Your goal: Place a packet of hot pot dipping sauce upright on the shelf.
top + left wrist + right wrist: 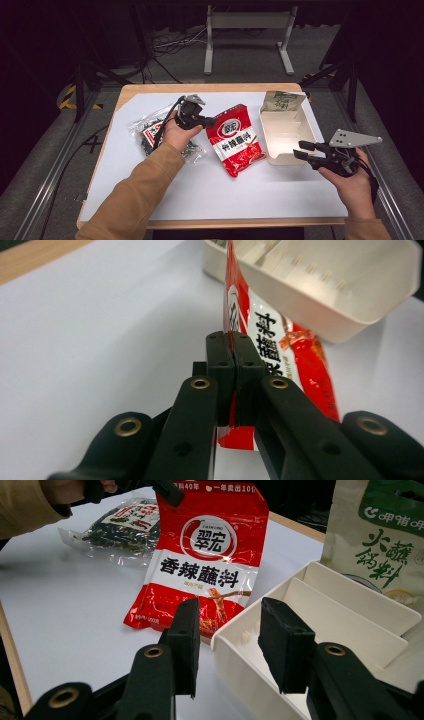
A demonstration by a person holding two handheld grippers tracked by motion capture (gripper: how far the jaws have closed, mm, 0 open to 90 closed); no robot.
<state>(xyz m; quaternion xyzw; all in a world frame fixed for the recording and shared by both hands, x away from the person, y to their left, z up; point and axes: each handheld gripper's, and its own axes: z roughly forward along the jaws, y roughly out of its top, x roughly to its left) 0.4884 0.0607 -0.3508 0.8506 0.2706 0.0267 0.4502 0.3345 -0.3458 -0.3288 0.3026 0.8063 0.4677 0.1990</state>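
The left gripper (209,121) has its jaws clamped on the top corner of the red-and-white foil seasoning pouch (236,140) – raising that edge just left of the cream plastic divided box (285,131). The right gripper (301,149) – jaws apart, empty – straddles the box's near wall, apparently steadying it.

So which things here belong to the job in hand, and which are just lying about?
In the job:
- red sauce packet, pinched at its corner by the left gripper
- white divided box, its wall between the right gripper jaws

Lying about:
- clear bag of dark greens
- green-and-beige packet standing in the box's far end
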